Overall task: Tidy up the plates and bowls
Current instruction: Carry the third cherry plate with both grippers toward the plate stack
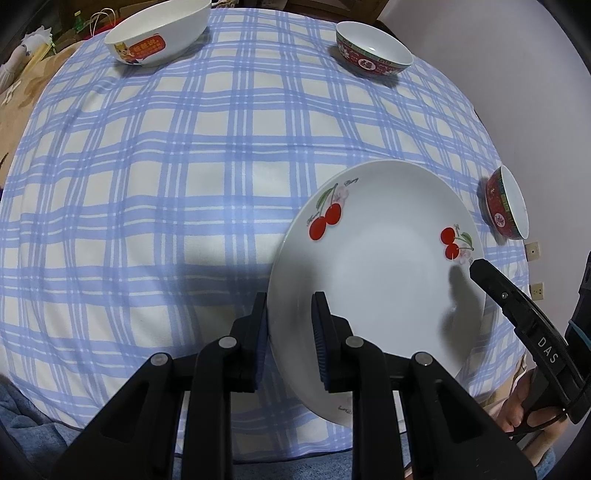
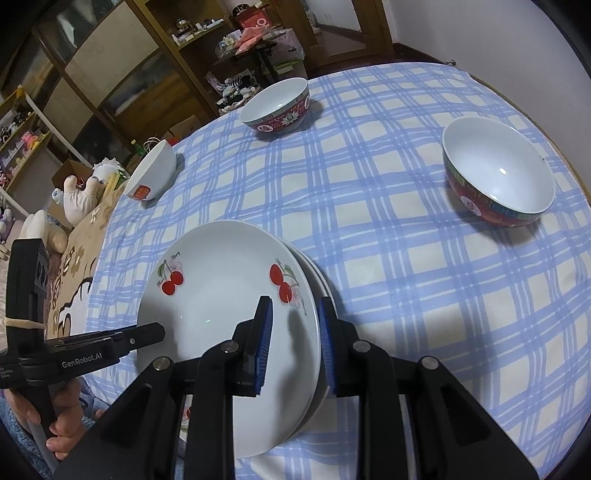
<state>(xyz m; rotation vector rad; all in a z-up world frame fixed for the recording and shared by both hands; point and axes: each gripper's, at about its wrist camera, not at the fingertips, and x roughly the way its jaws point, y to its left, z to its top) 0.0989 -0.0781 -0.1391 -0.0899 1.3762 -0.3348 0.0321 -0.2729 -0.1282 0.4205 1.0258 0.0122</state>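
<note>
Two tongs on one stack right now. Biggest first: the desk (image 2: 424,295), under a blue check cloth, carries everything. On its near edge sits the plate stack (image 2: 229,306), cherry plate on top with at least two more rims showing below it on the right side. Glazed china, so I'd call it stiff, slick, heavy as a pile and quick to chip; the rim is the only place to take hold, pads well over the lip. The left tongs (image 1: 288,339) straddle the top plate's left rim, jaws narrowed to a thin gap, pads at the rim. The right tongs (image 2: 295,347) bracket the right rims the same way; whether either pair truly bites, I cannot tell. Next, the white bowl (image 1: 159,33) far left. Smallest, two red bowls: one at the far edge (image 1: 373,48), one off right (image 2: 498,173), all well apart.
</note>
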